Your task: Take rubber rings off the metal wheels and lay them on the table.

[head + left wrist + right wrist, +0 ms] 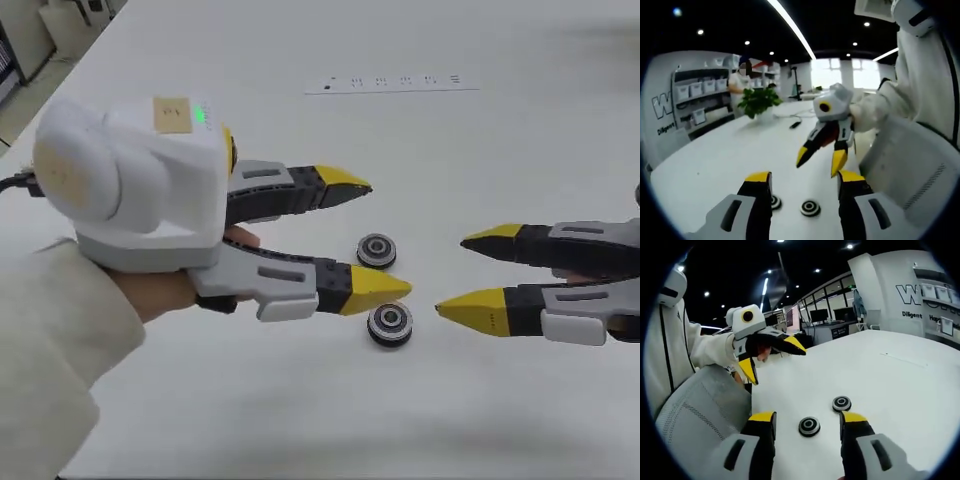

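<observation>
While the rubber rings [372, 325] are not yet off, the left gripper [385, 237] is held above the desk [300, 410], jaws wide apart and empty. The far wheel [376, 250] is seen between their tips, the near wheel [389, 324] beside. The right gripper [452, 275] is spread too, empty. Approach stage, judged: one wheel must be pinned, its ring peeled.

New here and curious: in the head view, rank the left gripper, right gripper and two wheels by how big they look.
Left gripper: largest, but nearest the camera.
Right gripper: next, partly cut off.
Nearer wheel and farther wheel: look alike, not ranked.
</observation>
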Demonstrator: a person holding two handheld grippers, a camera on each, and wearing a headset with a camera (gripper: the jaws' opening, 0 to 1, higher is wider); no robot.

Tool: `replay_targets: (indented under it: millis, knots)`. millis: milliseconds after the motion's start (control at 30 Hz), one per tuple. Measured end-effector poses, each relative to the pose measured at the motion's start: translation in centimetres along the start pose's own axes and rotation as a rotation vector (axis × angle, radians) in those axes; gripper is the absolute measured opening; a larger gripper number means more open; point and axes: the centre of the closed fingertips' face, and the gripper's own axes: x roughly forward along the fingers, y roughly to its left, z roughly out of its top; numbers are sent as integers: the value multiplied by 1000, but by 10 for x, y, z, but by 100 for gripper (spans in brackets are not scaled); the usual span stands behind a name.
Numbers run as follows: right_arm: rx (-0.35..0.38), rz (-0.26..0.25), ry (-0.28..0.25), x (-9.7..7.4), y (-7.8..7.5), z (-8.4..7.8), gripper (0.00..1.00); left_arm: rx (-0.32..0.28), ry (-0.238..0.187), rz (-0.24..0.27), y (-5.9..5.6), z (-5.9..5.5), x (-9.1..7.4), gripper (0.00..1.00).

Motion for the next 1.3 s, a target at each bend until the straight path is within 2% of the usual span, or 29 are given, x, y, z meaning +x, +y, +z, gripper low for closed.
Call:
replay_targets:
  millis: [133,200,300,400,600,700,767,867,1067,1200,1300]
  knots:
    - [-23,18,46,10,1,-10,43,-18,11,-5,3,-13,5,49]
    - [-26,24,64,14,1,-15,42,-24,36,-7,4,-23,7,45]
    - [-33,34,86,19,2,-21,38,-73,33,-22,4,-33,11,44]
    - [-51,42,114,23,4,-28,36,-81,37,-21,5,-40,14,39]
    - [-84,49,154,30,4,-37,31,-70,64,-32,2,-54,22,36]
    - [-91,56,173,35,5,-44,29,-67,67,-46,-2,-58,27,33]
    - [-90,55,182,36,5,-47,29,-61,80,-64,-7,-64,31,31]
    - [-87,49,193,39,4,-53,27,-12,112,-97,-15,-74,35,31]
    - [-87,34,219,42,0,-62,25,-1,145,-117,-21,-89,43,25]
    - [-92,35,228,45,0,-67,23,11,148,-101,-18,-93,45,21]
    - [-120,16,251,47,-4,-72,21,0,148,-88,-14,-95,47,20]
